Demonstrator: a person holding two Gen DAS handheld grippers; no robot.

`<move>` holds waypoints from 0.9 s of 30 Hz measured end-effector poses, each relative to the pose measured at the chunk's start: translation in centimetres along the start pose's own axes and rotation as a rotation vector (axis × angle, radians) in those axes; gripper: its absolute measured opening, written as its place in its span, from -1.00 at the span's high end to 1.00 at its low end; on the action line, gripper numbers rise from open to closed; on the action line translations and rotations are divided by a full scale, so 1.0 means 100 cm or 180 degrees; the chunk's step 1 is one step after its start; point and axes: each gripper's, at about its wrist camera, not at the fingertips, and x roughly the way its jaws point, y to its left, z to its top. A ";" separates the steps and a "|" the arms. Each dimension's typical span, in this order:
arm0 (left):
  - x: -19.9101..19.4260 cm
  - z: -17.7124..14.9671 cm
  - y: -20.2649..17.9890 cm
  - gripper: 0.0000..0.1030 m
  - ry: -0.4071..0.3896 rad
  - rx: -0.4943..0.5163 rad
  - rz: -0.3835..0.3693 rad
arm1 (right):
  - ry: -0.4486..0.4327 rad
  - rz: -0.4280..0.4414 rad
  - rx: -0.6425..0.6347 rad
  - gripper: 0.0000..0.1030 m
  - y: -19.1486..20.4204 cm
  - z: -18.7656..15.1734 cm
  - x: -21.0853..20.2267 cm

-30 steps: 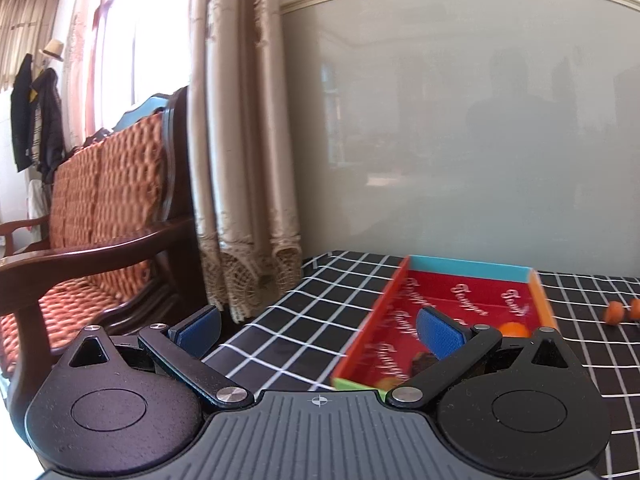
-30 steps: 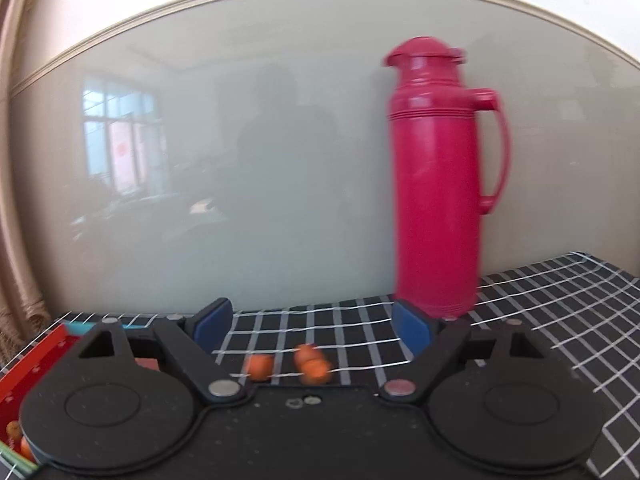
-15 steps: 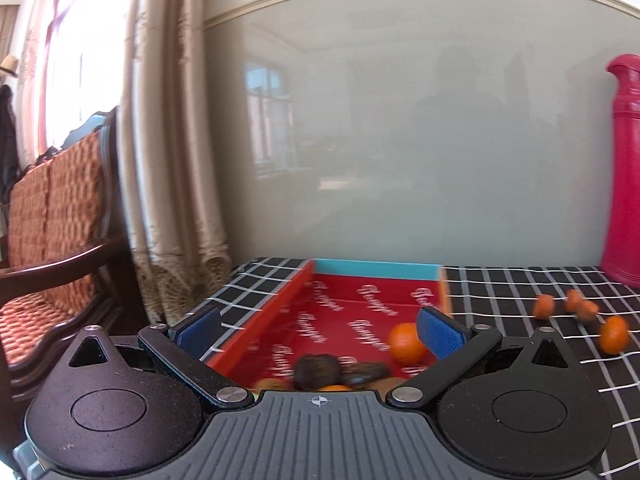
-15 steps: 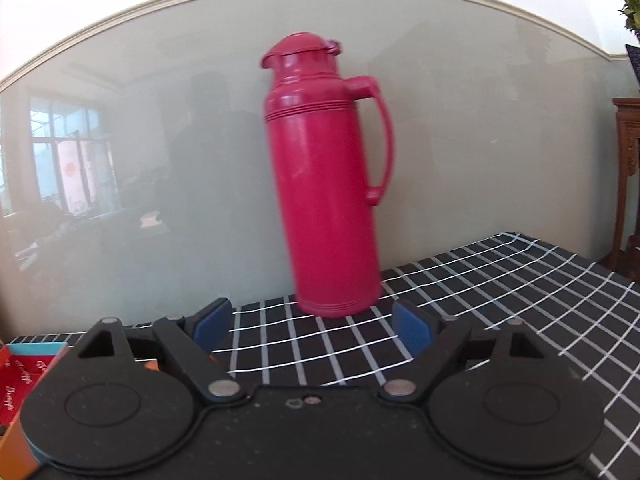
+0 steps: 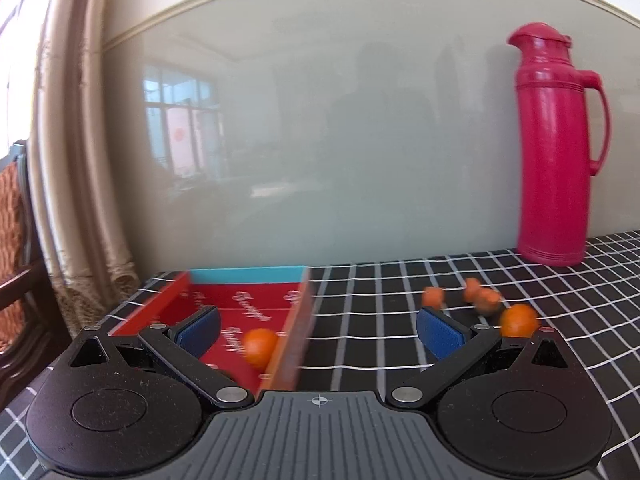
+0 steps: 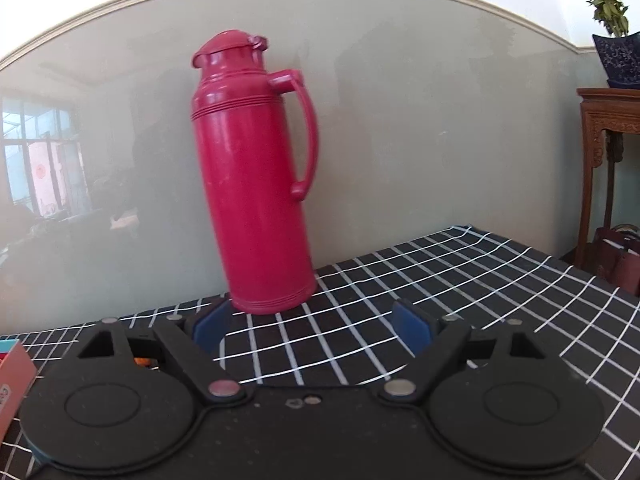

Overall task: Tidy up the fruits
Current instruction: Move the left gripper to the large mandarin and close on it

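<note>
So the loose fruit is a little bunch of oranges [image 5: 484, 304] on the checked tablecloth [image 5: 360, 320], sitting in the lower right of the left camera's view, while the red tray [image 5: 168, 300] with one orange [image 5: 260, 346] already in it is at lower left. The left gripper [image 5: 318, 332] has its jaws wide open with nothing between them, and it's pointing at the bare cloth between tray and fruit, so the pile lies off to the right of its line and a bit further out, the biggest one just past the right-hand pad. The right gripper [image 6: 312, 326] is also wide and empty, but it's aimed at the pink flask [image 6: 256, 176] in the middle of its frame; only a sliver of orange peeks out at its lower left. My guess is the left one is better placed, though it needs to swing right first. They're round, so no grip axis to worry about.
</note>
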 end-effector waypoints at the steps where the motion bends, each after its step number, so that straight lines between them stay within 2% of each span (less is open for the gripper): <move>1: 0.002 0.000 -0.006 -1.00 0.0008 0.0014 -0.0040 | 0.0003 -0.0013 0.0001 -0.68 -0.003 -0.001 0.001; 9: 0.011 0.002 -0.055 -1.00 0.0066 0.0016 -0.0370 | 0.0037 -0.0200 0.0044 -0.68 -0.032 -0.007 0.010; 15: 0.021 0.002 -0.090 -1.00 0.0150 0.0073 -0.0555 | 0.0060 -0.0480 0.0049 -0.68 -0.056 -0.011 0.018; 20: 0.031 0.001 -0.116 -0.99 0.0240 0.0141 -0.0672 | 0.0090 -0.0627 0.0088 -0.68 -0.078 -0.013 0.022; 27: 0.045 -0.004 -0.143 -0.99 0.0351 0.0152 -0.0718 | 0.0119 -0.0809 0.0145 -0.68 -0.102 -0.016 0.033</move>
